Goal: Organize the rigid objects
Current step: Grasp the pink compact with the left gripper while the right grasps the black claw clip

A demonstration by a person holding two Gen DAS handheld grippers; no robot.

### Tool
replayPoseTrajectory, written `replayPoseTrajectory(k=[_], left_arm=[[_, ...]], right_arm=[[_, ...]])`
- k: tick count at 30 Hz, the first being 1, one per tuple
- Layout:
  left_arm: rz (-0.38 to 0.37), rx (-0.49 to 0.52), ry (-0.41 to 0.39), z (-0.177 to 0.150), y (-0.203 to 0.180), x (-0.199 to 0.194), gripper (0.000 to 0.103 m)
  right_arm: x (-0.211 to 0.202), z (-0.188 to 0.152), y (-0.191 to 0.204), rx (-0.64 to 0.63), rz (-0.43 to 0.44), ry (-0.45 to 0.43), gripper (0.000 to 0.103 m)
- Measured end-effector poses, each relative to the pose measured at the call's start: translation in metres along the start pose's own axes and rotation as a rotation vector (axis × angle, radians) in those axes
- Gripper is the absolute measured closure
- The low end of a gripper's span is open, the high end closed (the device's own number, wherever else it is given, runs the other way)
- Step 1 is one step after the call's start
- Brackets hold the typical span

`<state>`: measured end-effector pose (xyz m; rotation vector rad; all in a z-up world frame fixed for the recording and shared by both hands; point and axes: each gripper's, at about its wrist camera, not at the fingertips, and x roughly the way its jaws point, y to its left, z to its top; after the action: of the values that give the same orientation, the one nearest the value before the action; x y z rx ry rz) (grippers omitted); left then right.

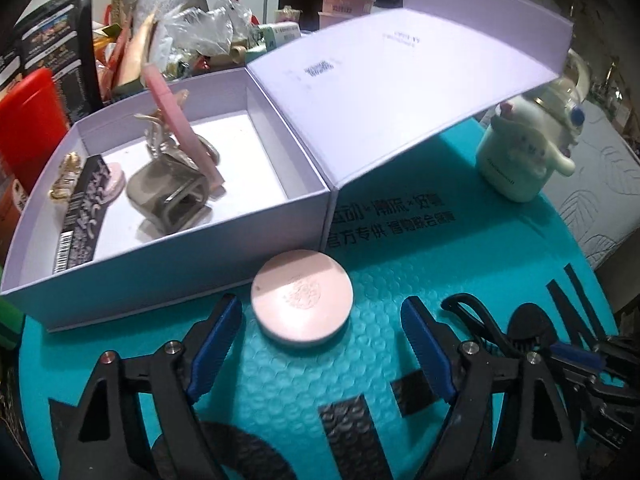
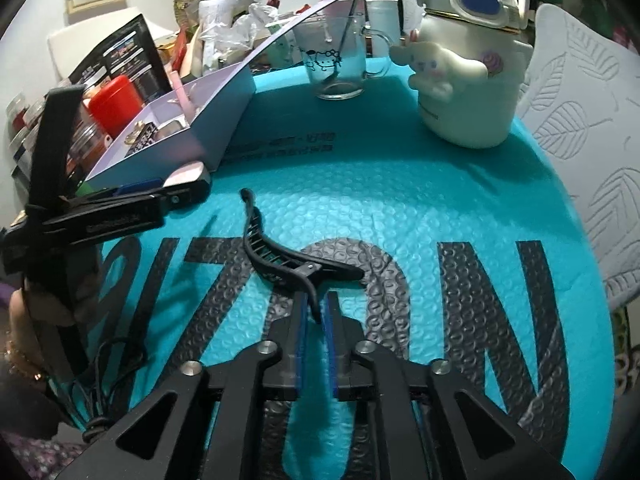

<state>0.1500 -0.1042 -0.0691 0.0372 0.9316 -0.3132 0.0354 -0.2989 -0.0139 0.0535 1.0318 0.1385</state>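
Roughly mid-task, judging by what's in vs out. The open lilac cardboard box [image 1: 168, 264] sits at the far left of the teal bubble-wrap mailer [image 1: 360, 380] that carries everything, with its hinged lid [image 1: 400, 92] flipped up and leaning to the right. Already inside: a smoky translucent hair claw clip [image 1: 168, 196], a pink flat comb-like piece [image 1: 180, 120] leaning upright against it, a black printed packet with a barcode [image 1: 80, 224] along the box's left wall, a small gold metallic item [image 1: 64, 180] in the left corner, and a pale pink oval piece [image 1: 114, 180] next to the packet.

Still out on the mailer:
- round pale pink compact with embossed lid [image 1: 302, 304], just beside the box's near wall, toward the middle of the mailer
- black plastic toothed hair clip [image 2: 280, 256], lying near the mailer's near edge on the printed letters

Left gripper [image 1: 320, 340]: jaws spread wide, one on each side of the compact, pads not touching it. Nothing held. Looks lined up to take the compact next.

Right gripper [image 2: 316, 312]: blue pads a little apart, with the black clip's handle end standing in the gap. No pad visibly pressing on it and the clip rests on the mailer, so I read it as not clamped.

Not obviously part of the sort: a white cartoon-dog water bottle [image 2: 468, 80] at the mailer's far right corner and a clear glass mug with a cat print [image 2: 340, 68] at the far edge behind the box lid. Clutter behind the box lies off the mailer.

Left to do, as I judge it: compact and black clip into the box, maybe close the lid.
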Motion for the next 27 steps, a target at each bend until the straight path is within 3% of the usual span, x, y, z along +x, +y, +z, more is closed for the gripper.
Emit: replayPoseTrajectory(k=[2, 4, 6, 11, 22, 23, 25, 27], left_arm=[[0.006, 0.004, 0.002, 0.001, -0.002, 0.005, 0.035], [0.025, 0.009, -0.001, 0.002, -0.002, 0.007, 0.044], [0.042, 0.017, -0.014, 0.002, -0.003, 0.007, 0.053], [0.032, 0.025, -0.012, -0.001, -0.002, 0.005, 0.052], [0.022, 0.012, 0.017, -0.025, 0.008, -0.019, 0.053], [0.021, 0.01, 0.016, -0.027, 0.007, -0.02, 0.053], [0.017, 0.004, 0.014, -0.03, 0.007, -0.024, 0.053], [0.012, -0.001, 0.014, -0.034, 0.007, -0.027, 0.053]], right_arm=[[-0.001, 0.002, -0.001, 0.011, 0.005, -0.011, 0.053], [-0.002, 0.005, -0.003, 0.018, 0.025, -0.021, 0.051], [-0.002, 0.007, -0.002, 0.009, 0.03, -0.027, 0.043], [0.005, 0.017, 0.011, -0.076, 0.038, -0.033, 0.034], [0.032, 0.033, 0.031, -0.218, 0.061, 0.04, 0.034], [0.034, 0.033, 0.033, -0.229, 0.062, 0.053, 0.035], [0.035, 0.031, 0.036, -0.241, 0.048, 0.068, 0.049], [0.035, 0.03, 0.04, -0.255, 0.03, 0.067, 0.071]])
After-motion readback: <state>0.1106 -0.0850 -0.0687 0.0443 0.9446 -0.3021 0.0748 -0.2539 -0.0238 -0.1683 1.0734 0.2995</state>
